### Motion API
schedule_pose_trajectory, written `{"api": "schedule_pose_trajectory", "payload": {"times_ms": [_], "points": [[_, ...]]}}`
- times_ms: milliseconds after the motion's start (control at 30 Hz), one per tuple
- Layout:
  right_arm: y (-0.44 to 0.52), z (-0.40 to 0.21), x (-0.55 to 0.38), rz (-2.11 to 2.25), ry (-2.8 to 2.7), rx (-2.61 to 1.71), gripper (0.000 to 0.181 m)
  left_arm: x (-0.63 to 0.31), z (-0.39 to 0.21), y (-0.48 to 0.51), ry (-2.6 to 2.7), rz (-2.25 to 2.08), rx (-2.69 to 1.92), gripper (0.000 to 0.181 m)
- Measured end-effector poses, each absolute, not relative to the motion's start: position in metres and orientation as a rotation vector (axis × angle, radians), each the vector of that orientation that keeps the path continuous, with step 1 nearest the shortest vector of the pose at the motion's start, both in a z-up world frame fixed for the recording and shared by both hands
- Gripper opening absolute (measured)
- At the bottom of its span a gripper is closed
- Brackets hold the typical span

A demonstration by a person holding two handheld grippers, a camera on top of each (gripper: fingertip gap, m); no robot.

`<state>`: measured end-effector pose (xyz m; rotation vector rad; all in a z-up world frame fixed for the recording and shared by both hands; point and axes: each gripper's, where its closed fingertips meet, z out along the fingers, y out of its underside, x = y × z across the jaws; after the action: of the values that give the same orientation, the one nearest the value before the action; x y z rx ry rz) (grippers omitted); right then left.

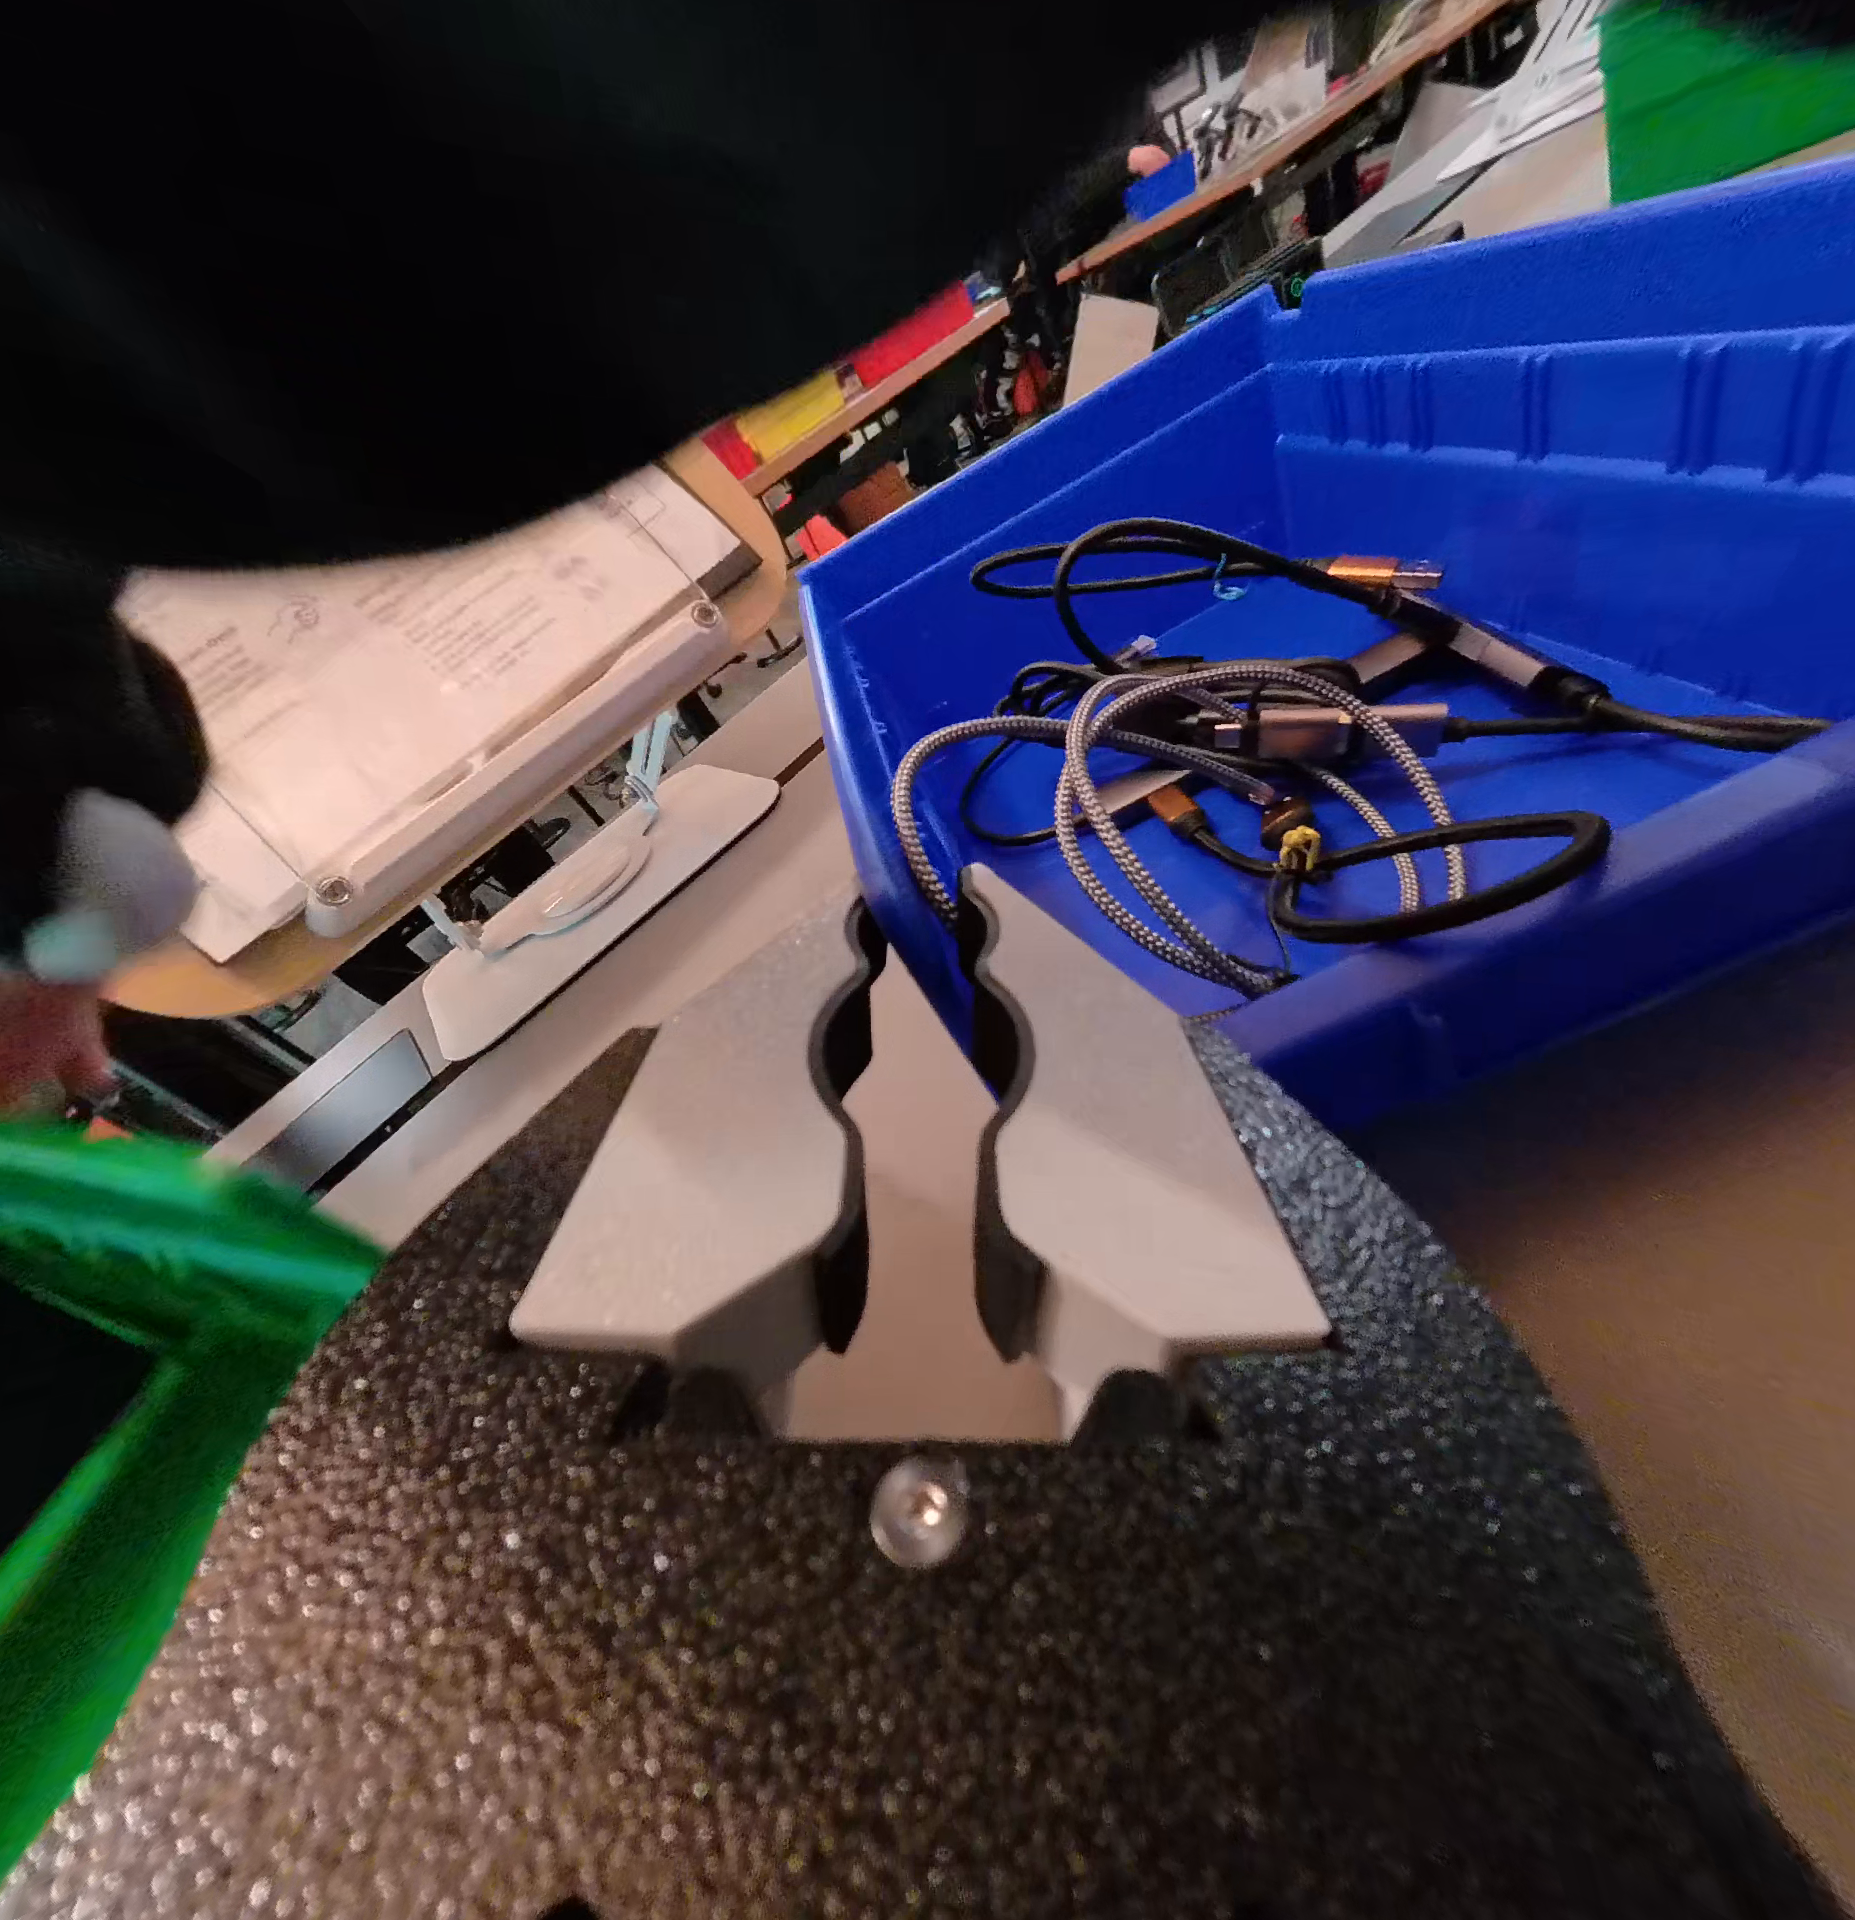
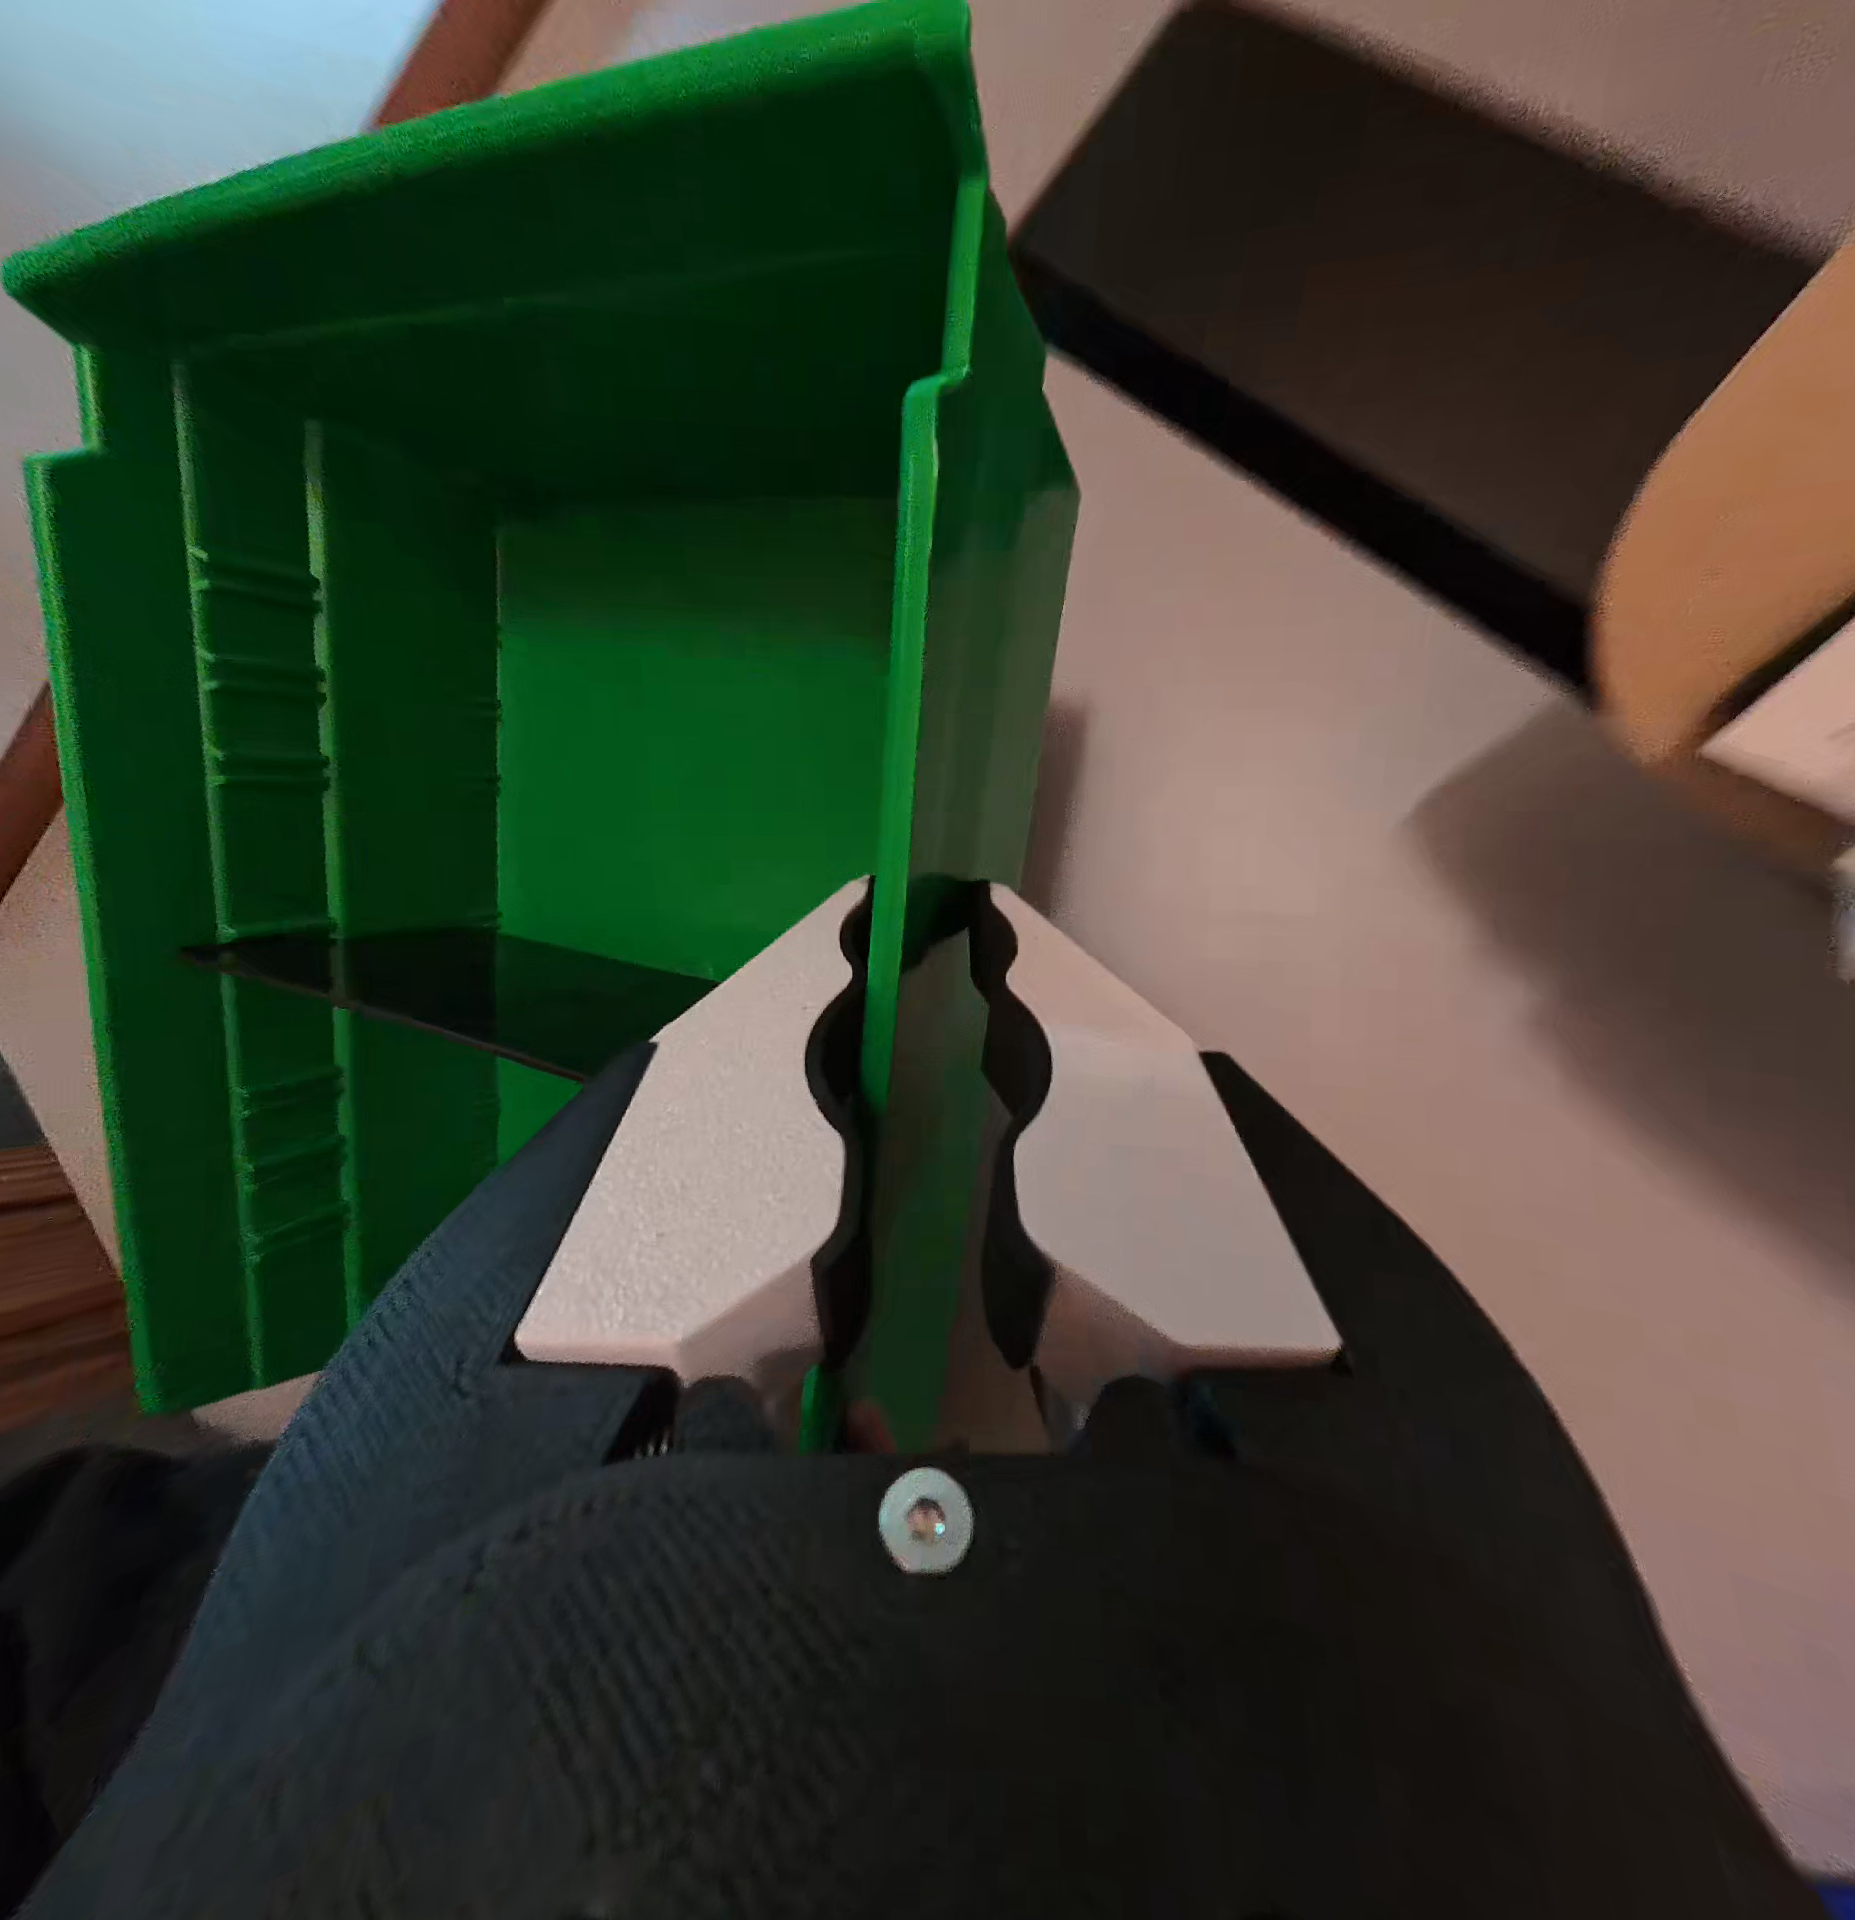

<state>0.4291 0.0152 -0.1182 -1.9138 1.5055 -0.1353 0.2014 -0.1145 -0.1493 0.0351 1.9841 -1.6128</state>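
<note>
Left wrist view: blurred green bin edge at lower left, white document stand upper left under a dark sleeve, left gripper at centre with fingers apart and nothing between them, tips at the near corner of the blue bin holding tangled cables on the right. Right wrist view: the green bin fills the left half, a black divider inside it; right gripper clamped on its side wall at centre; black flat object on the pale table upper right.
</note>
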Motion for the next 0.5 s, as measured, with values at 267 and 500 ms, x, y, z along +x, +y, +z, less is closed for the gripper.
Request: {"api": "schedule_pose_trajectory", "payload": {"times_ms": [267,500], "points": [[-0.088,0.02,0.391,-0.312,1.468,-1.787,0.011,0.203,-0.151,-0.114,1.97,-1.581,0.09,0.012],[-0.292,0.055,0.278,-0.446,1.708,-1.459,0.009,0.21,-0.15,-0.11,1.972,-1.567,0.059,0.009]]}}
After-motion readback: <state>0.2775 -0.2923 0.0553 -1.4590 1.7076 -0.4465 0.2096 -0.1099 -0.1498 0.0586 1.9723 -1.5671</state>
